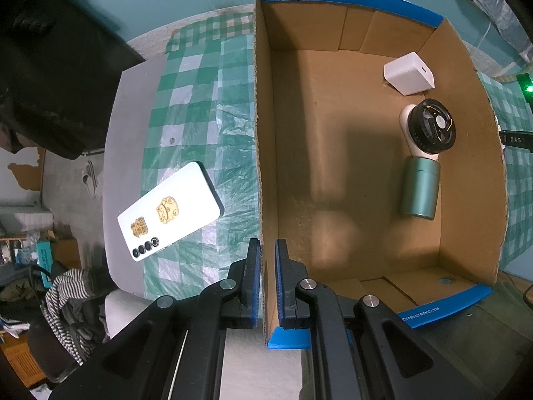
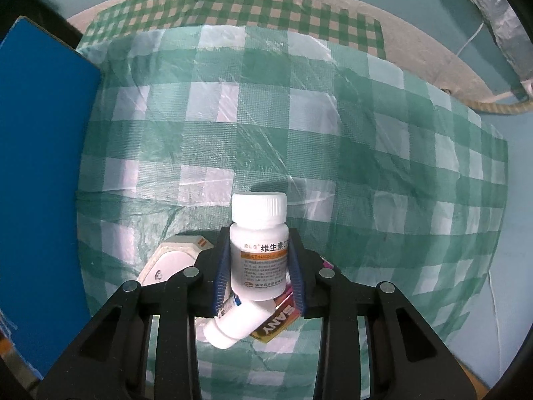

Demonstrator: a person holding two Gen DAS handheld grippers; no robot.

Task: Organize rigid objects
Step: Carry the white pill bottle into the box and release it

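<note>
While clamped: left claw [image 1: 265,250], box wall [image 1: 263,153].

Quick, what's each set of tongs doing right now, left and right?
Left tongs: shut on the brown cardboard box wall.
Right tongs: shut on the white plastic pill bottle.

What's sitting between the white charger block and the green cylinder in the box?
The small fan lies between the white charger block and the green cylinder, seen from the left wrist.
</note>
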